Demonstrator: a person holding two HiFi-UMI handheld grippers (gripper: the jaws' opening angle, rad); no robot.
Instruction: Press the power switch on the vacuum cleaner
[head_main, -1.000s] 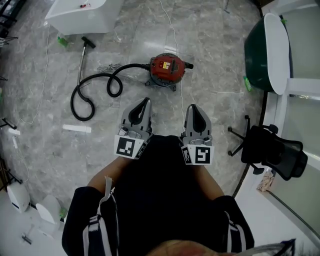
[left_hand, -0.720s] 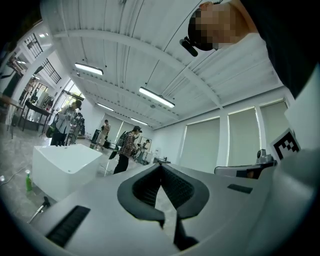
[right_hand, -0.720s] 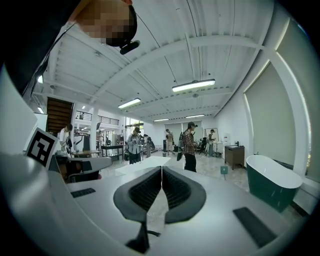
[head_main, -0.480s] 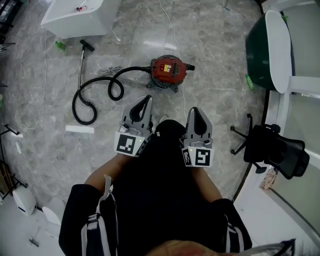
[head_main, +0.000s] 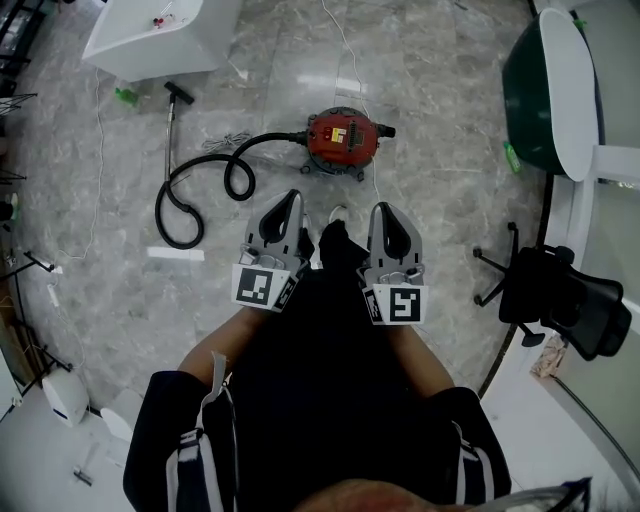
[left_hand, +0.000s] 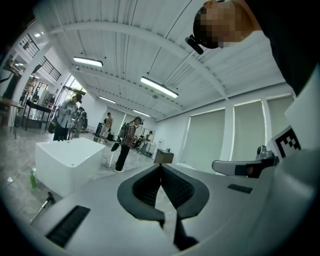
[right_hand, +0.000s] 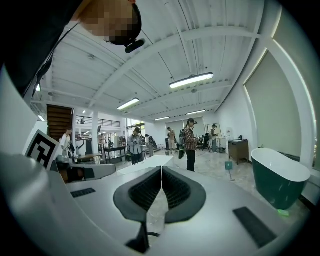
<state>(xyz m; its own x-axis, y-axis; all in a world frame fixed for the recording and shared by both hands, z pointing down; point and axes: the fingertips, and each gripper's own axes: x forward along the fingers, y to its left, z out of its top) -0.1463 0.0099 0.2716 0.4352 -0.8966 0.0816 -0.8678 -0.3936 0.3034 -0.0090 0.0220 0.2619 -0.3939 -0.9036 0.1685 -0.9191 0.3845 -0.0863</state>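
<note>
Red and round, the vacuum cleaner (head_main: 340, 142) sat on the grey marble floor (head_main: 440, 190), ahead of both grippers and well apart from them. Its black hose (head_main: 195, 185) looped away to the left. The left gripper (head_main: 291, 202) and the right gripper (head_main: 386, 210) were held side by side above the person's dark-clothed legs, pointing toward the vacuum cleaner. Each had its grey jaws pressed together at the tips, with nothing between them. A dark green tub with a white rim (head_main: 560, 90) stood at the far right, with a black office chair (head_main: 560, 300) near it.
</note>
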